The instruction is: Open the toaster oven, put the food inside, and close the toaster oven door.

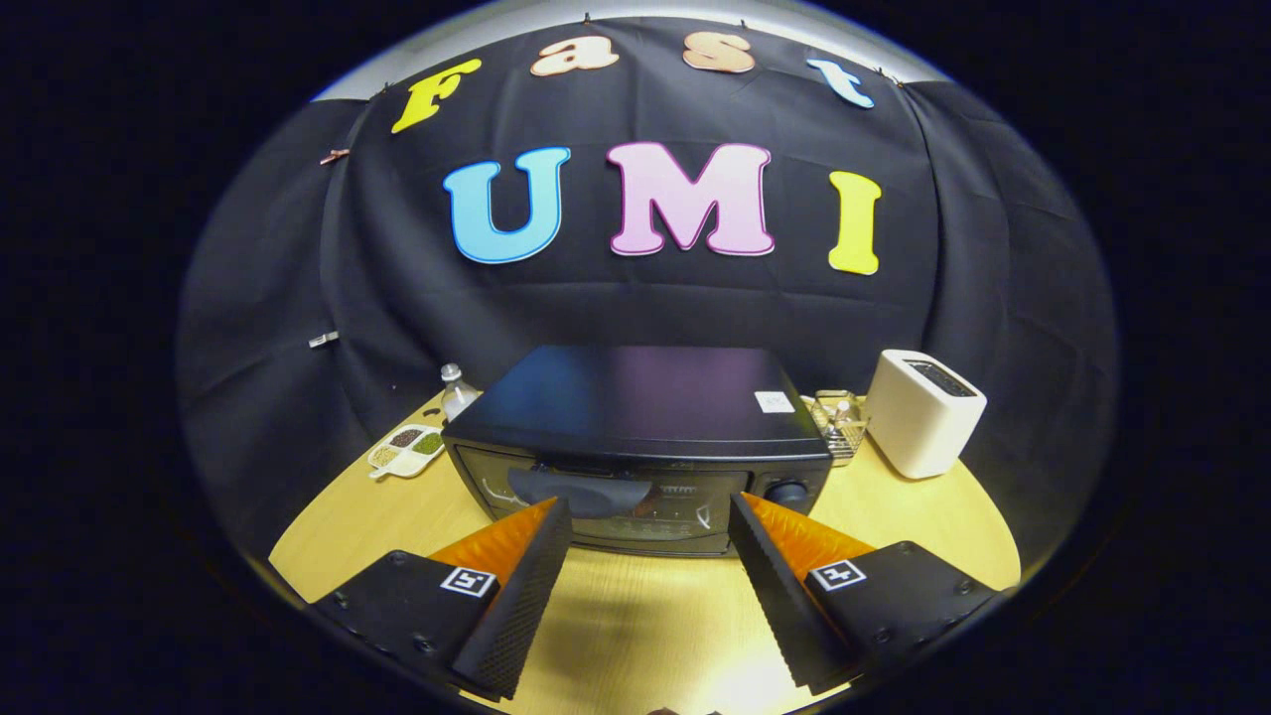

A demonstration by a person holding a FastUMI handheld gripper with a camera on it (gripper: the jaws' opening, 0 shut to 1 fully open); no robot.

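Observation:
A black toaster oven (pixel 635 402) stands on the wooden table (pixel 645 616), just ahead of my fingers. Its glass door (pixel 606 511) is shut, with a dark handle (pixel 579 490) across the upper part of the door and a round knob (pixel 786 492) at the right. My gripper (pixel 650 516) is open, its two fingertips spread wide in front of the door, a little short of it. Nothing sits between the fingers. Something reddish shows dimly behind the glass; I cannot tell what it is.
A white slot toaster (pixel 923 412) stands right of the oven, with a small wire rack (pixel 839 422) between them. Left of the oven lie a divided white dish (pixel 405 450) of grains and a small clear bottle (pixel 455 389). The black booth wall rises behind.

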